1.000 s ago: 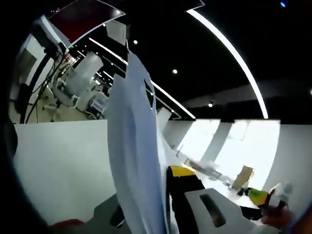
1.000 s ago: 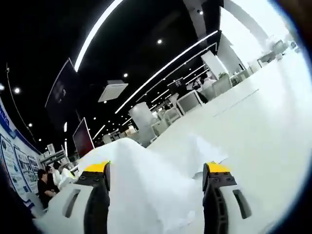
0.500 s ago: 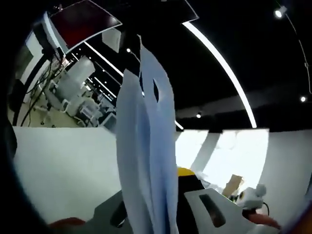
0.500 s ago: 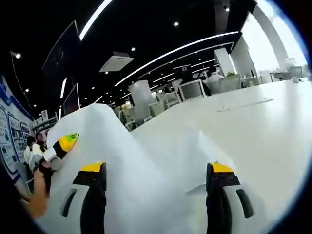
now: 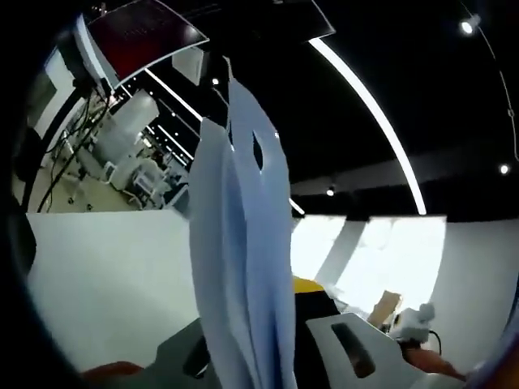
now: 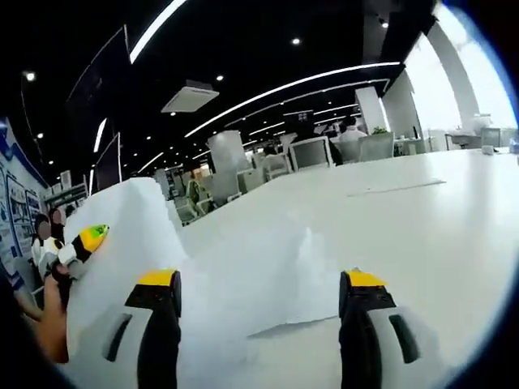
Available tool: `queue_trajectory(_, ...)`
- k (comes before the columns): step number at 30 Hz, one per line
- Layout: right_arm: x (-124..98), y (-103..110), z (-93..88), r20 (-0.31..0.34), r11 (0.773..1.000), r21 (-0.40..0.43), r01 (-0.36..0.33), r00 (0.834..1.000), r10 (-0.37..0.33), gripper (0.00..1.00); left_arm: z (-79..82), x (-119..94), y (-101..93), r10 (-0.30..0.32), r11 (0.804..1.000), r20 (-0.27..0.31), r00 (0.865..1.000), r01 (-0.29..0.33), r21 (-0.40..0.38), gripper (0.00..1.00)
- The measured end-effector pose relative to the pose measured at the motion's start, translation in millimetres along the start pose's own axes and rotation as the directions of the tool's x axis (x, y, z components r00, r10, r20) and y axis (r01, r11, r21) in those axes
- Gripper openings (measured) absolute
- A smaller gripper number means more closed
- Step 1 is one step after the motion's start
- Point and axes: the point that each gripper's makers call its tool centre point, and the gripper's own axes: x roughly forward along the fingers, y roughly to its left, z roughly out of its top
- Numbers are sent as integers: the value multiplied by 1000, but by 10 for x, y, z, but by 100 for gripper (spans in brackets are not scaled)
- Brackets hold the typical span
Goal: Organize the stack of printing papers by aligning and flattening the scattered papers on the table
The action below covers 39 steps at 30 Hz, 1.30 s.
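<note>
On the white tabletop [image 6: 454,243] the papers [image 6: 243,275] are still a bumpy heap, not a neat flat stack. One side of the heap rises up in a big hump, and loose edges stick out at different angles. So most of the job looks like it is still to do: the sheets need to be squared up and pressed flat.

The left tongs [image 5: 268,356] are squeezed shut on a bunch of the papers [image 5: 239,267]. Those sheets stand up on edge between the jaws, bent and fanned a little, with the ceiling lights behind them, so these tongs seem to point upward.

The right tongs [image 6: 259,324] are spread wide, one jaw on each side, with nothing pinched between them. They point low across the tabletop, and the heap lies just past the tips and between the jaws.

At the left edge of the right gripper view, the left tongs [image 6: 85,239] sit against the hump, held by a person's hand [image 6: 50,324].
</note>
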Motion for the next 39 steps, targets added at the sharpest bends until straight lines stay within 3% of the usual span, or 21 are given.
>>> queue_trajectory(4, -10, -53, 96, -8, 998, -48, -26, 1000, 25, 75, -10, 1, -10, 4, 1000, 0, 1000, -4, 7, 6)
queue_trajectory(18, 47, -164, -14, -137, 980, -155, -121, 986, 100, 76, 44, -44, -24, -7, 1000, 26, 1000, 7, 16, 6)
queue_trajectory(29, 101, -181, 30, -181, 958, -208, -199, 970, 162, 76, 14, -47, -38, -13, 1000, 13, 1000, 12, 25, 6)
queue_trajectory(36, 148, -226, 207, -212, 923, -289, -254, 957, 197, 80, -33, -61, -73, -12, 999, 0, 1000, 12, 44, 6)
queue_trajectory(39, 163, -272, 286, -209, 921, -301, -246, 960, 188, 80, -35, -69, -84, -12, 999, 1, 1000, 12, 46, 6)
